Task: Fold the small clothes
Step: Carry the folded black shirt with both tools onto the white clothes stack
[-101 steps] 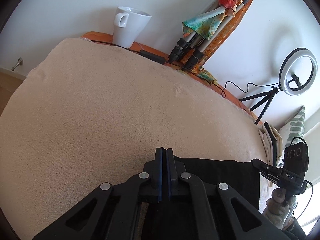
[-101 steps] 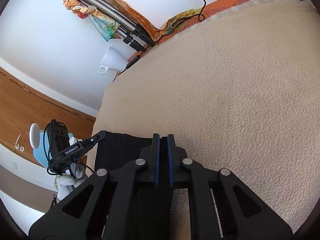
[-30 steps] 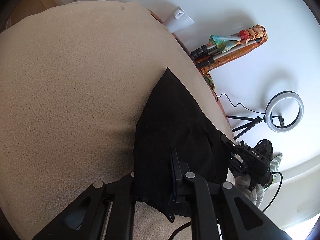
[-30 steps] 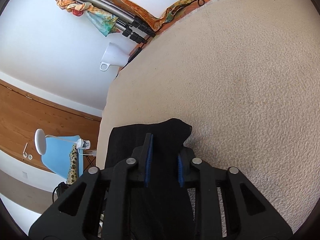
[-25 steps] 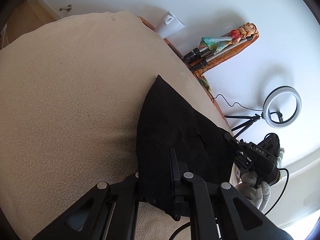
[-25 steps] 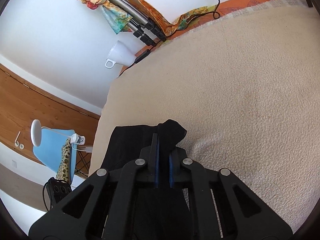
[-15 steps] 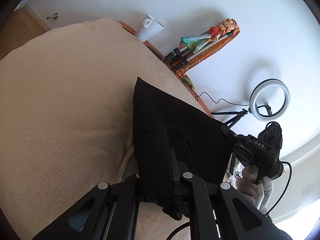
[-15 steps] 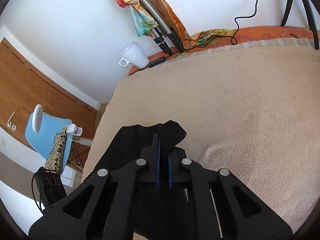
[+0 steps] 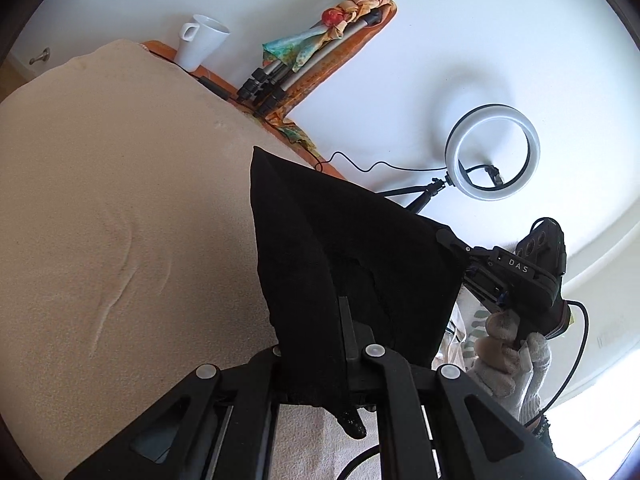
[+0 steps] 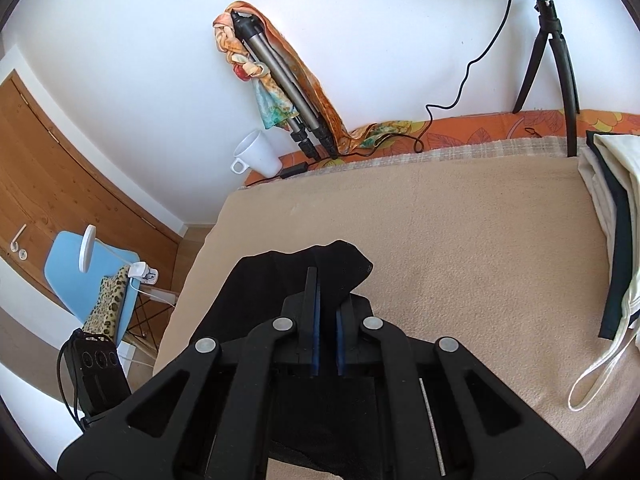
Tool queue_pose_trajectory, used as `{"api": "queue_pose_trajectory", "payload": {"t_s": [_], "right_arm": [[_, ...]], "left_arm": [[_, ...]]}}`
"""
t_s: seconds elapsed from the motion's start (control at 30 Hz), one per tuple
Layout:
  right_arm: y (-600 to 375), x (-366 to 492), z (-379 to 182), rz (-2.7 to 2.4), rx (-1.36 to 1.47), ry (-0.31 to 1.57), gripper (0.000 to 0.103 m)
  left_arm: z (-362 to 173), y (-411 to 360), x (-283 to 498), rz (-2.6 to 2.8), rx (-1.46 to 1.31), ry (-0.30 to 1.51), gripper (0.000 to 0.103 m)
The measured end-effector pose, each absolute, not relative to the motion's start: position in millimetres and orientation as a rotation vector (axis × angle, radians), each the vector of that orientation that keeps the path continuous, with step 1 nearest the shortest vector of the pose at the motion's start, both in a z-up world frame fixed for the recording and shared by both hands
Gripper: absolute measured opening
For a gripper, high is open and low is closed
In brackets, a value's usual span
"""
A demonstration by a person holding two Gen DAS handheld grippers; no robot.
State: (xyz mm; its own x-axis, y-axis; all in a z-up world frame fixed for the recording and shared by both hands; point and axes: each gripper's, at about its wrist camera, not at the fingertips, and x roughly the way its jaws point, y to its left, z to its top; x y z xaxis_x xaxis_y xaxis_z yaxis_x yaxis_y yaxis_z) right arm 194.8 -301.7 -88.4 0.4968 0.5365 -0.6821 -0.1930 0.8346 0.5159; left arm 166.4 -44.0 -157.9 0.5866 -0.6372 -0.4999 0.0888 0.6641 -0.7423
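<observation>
A small black garment (image 9: 344, 240) hangs lifted above the beige blanket (image 9: 120, 200), stretched between both grippers. My left gripper (image 9: 340, 312) is shut on its near edge, cloth draped over the left finger. My right gripper (image 10: 324, 300) is shut on the garment's other edge (image 10: 320, 264), cloth bunched over its fingers. In the left wrist view the right gripper (image 9: 448, 236) pinches the far corner, held by a gloved hand (image 9: 508, 356). The left gripper's body (image 10: 96, 372) shows at lower left in the right wrist view.
A white mug (image 9: 200, 46), a folded tripod wrapped in a scarf (image 9: 312, 52) and a ring light (image 9: 494, 152) stand along the wall. Folded clothes (image 10: 612, 216) lie at the blanket's right edge. A blue chair (image 10: 92, 276) stands beside the bed.
Both grippers have lifted the black garment off the blanket and tilted up toward the wall. The cloth now hangs stretched between them instead of lying flat.
</observation>
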Motion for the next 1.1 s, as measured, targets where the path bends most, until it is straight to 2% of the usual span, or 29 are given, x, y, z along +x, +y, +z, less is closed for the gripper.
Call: {"api": "queue_pose_trajectory", "payload": {"t_s": [0.63,1.1], "right_arm": [[-501.3,196.5,-20.4,0.228,0.396,0.829,0.007],[-647.1,248.9,-21.0,0.045,0.387,0.787,0.007]], "left_arm": [[-106.7,-252.1,237.8,-0.717,-0.551,0.825,0.003],[-110.5,-401.4,298.8,-0.82,-0.433,0.832,0.003]]}}
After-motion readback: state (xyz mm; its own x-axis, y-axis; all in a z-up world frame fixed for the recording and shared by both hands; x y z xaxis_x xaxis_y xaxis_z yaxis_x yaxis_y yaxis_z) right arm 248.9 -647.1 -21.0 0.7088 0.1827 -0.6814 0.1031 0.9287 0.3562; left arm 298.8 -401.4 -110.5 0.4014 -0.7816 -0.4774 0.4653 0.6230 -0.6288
